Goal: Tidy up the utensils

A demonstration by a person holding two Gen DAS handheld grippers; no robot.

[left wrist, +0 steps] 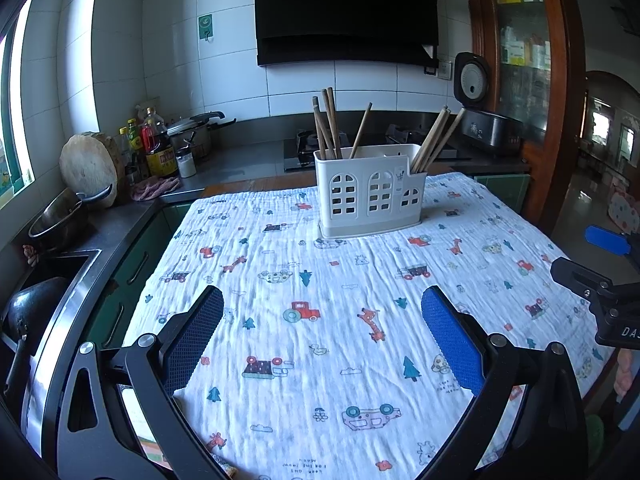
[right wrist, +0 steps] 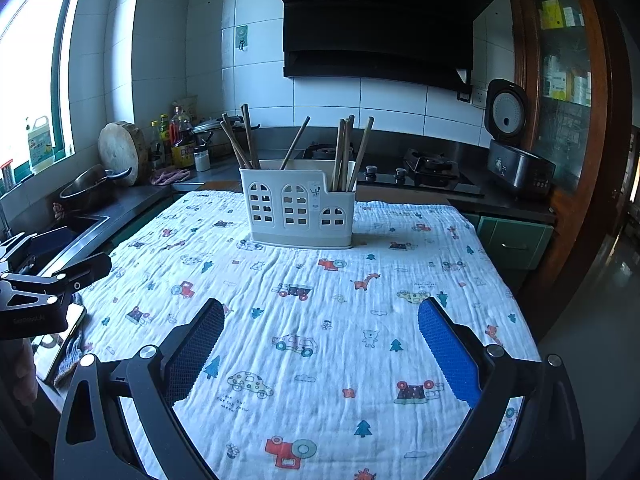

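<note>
A white utensil holder (left wrist: 370, 194) with arched cut-outs stands upright at the far middle of the cloth-covered table (left wrist: 304, 320). Several wooden chopsticks (left wrist: 328, 124) stick up from its left, middle and right compartments. The holder (right wrist: 298, 208) and chopsticks (right wrist: 344, 152) also show in the right wrist view. My left gripper (left wrist: 322, 332) is open and empty above the near part of the cloth. My right gripper (right wrist: 320, 344) is open and empty, also near the front. Each gripper shows at the edge of the other's view: the right one (left wrist: 600, 272), the left one (right wrist: 52, 280).
A counter runs along the left and back with a sink (left wrist: 52, 276), a metal bowl (left wrist: 60, 216), a round chopping board (left wrist: 90, 166), bottles (left wrist: 158, 148), a pot (left wrist: 196, 132), a gas hob (right wrist: 420, 172) and a rice cooker (right wrist: 516, 152). A phone (right wrist: 64, 344) lies at the table's left edge.
</note>
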